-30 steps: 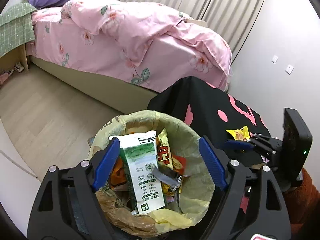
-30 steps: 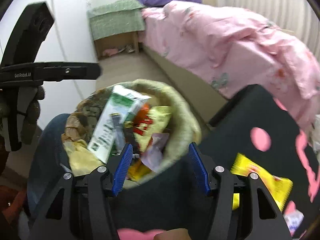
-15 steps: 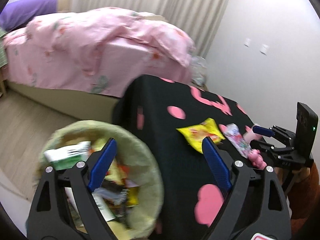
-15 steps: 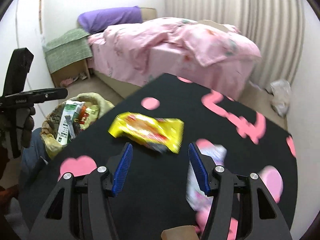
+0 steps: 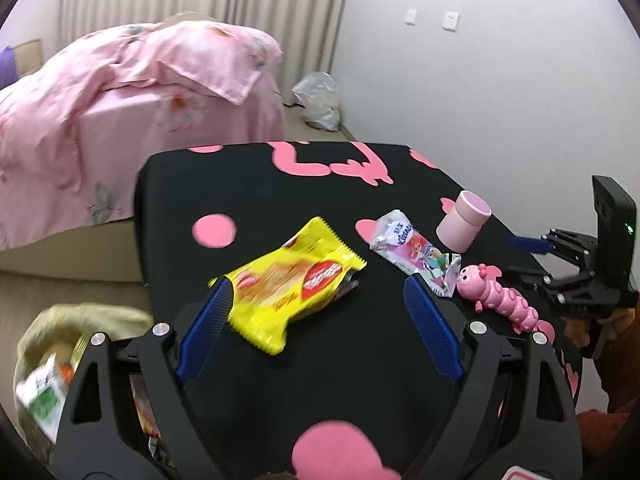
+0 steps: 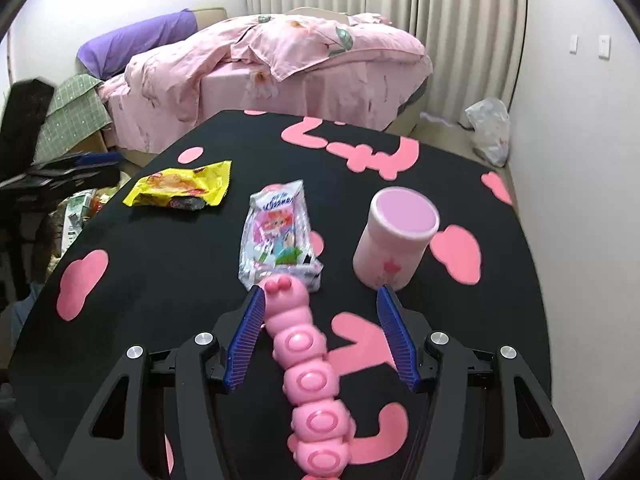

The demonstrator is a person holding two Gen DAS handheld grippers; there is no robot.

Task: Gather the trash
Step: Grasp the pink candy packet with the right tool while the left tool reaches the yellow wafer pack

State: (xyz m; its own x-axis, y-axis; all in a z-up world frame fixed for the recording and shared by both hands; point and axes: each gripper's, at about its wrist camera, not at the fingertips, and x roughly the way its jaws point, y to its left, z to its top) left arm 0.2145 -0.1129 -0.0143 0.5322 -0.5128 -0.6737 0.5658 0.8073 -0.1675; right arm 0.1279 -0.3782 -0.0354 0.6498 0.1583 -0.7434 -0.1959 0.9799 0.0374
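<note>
in the left wrist view, the left hand-held gripper [image 5: 318,322] fills the bottom of the frame with its jaws spread wide and nothing clamped; the yellow snack wrapper [image 5: 294,286] lies flat on the black worktop [image 5: 248,184] between the two blue pads, its near-left edge just beside the left pad. at the lower left edge, below the worktop, sits the trash bin [image 5: 60,344], blurred, with a green and white carton inside. further right lie a tissue pack [image 5: 414,250], a pink caterpillar toy [image 5: 500,296] and a pink cup [image 5: 464,222]. only this view shows the right hand-held gripper [image 5: 532,256] from the side, at the right edge, its fingers parted and bare.

the right wrist view shows that gripper from behind at the bottom of the frame, released, with the caterpillar toy running up between its pads, neither pad pressing on it. the tissue pack touches the toy's head; the cup stands upright just beyond the right pad. the wrapper lies at centre left, near the worktop's edge. only here, at upper left, a purple pillow [image 6: 136,46] tops the pink bed [image 6: 280,56].
</note>
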